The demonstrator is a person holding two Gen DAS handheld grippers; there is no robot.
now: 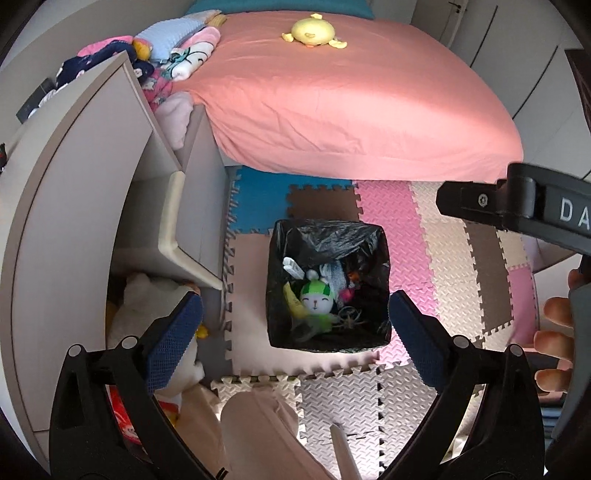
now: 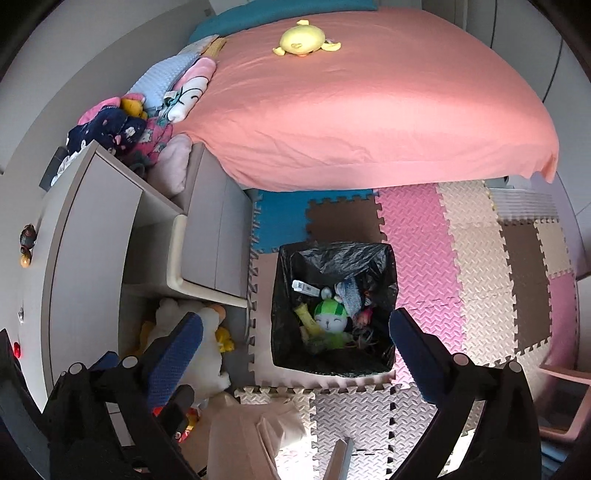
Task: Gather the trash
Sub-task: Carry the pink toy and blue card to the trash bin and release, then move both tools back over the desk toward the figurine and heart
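A square trash bin [image 1: 273,288] [image 2: 280,314] lined with a black bag stands on the foam mat floor. Inside lie a green-and-white bunny plush [image 1: 317,299] [image 2: 330,319], a yellow piece [image 1: 291,297], a white item [image 2: 304,287], a striped cloth [image 2: 351,295] and dark scraps. My left gripper [image 1: 291,301] hangs over the bin, blue pads wide apart, nothing between them. My right gripper [image 2: 295,317] also points down at the bin, open and empty. In the left wrist view the right gripper's black body [image 1: 517,206] crosses the right side, with fingers of a hand [image 1: 554,332] below it.
A bed with a pink sheet [image 1: 351,103] and a yellow plush [image 1: 312,33] lies beyond the bin. A grey cabinet with an open drawer [image 1: 177,229] stands left, a white plush [image 2: 207,332] beneath it. Coloured puzzle mats [image 2: 480,258] cover the floor. A beige trouser leg [image 1: 258,435] is below.
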